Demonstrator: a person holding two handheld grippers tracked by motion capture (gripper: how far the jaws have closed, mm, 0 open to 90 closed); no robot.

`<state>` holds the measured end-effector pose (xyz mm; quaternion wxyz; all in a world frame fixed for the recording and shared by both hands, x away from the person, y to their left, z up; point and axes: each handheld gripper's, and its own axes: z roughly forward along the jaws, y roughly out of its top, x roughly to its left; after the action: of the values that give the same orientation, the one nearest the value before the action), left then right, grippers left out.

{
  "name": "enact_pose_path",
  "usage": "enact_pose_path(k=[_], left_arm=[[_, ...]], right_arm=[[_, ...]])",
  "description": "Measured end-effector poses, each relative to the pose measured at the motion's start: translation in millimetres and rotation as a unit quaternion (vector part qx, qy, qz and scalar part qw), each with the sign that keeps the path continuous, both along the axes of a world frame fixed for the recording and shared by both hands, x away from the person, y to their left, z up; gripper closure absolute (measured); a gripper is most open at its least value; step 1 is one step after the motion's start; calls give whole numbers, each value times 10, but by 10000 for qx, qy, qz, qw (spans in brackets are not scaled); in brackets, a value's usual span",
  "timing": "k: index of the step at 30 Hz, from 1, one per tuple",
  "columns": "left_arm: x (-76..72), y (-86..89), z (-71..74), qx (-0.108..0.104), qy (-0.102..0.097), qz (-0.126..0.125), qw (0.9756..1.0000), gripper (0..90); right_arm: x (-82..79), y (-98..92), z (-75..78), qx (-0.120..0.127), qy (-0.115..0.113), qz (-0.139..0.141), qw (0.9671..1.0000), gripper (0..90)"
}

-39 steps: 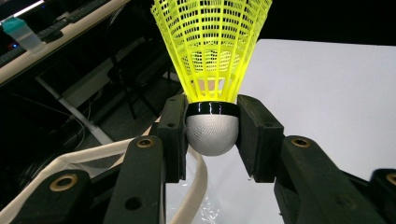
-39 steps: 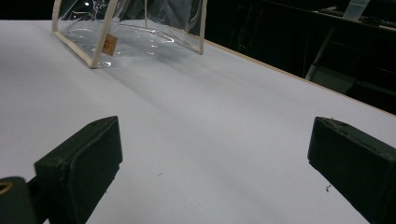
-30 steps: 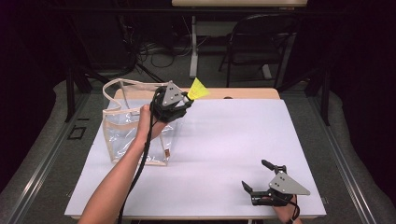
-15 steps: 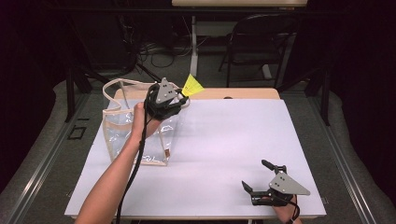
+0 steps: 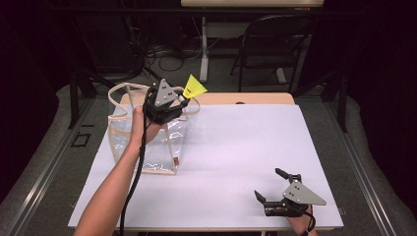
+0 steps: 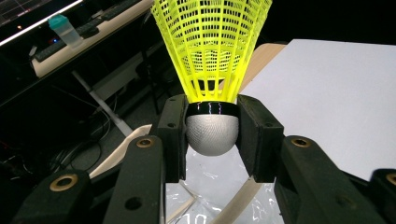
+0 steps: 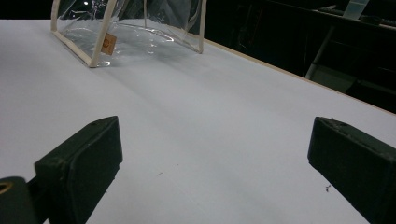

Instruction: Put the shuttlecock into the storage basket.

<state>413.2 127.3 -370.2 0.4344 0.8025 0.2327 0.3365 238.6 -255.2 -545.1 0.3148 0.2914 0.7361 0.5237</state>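
A yellow shuttlecock [image 5: 193, 87] with a white rounded cork [image 6: 212, 135] is clamped by its cork between the pads of my left gripper [image 5: 181, 101], skirt pointing away from the hand. That gripper hovers over the open top of a clear plastic tote bag [image 5: 147, 142] with cream trim, standing at the table's far left. In the left gripper view the bag's clear wall [image 6: 210, 186] lies right under the cork. My right gripper [image 5: 273, 186] rests on the white table near the front right edge, jaws wide apart with nothing between them [image 7: 210, 154]. The bag [image 7: 130, 32] stands far ahead of it.
The white table top [image 5: 246, 147] spreads between the bag and the right gripper. A wooden edge [image 5: 246, 98] runs along its far side. Behind it stand a dark chair [image 5: 270, 44] and cables on the floor. The left gripper's cable trails down along the forearm [image 5: 118, 187].
The left gripper has carried the shuttlecock leftward and a little up, from past the bag's right rim to over the bag's mouth. The right gripper has stayed put.
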Motion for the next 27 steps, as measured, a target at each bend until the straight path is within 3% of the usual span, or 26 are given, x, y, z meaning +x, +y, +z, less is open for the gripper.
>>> enact_pose_path(k=[27], left_arm=[[-25, 386, 99, -46, -31, 375, 9993, 648]], right_arm=[[21, 20, -11, 19, 21, 13, 10000, 28]])
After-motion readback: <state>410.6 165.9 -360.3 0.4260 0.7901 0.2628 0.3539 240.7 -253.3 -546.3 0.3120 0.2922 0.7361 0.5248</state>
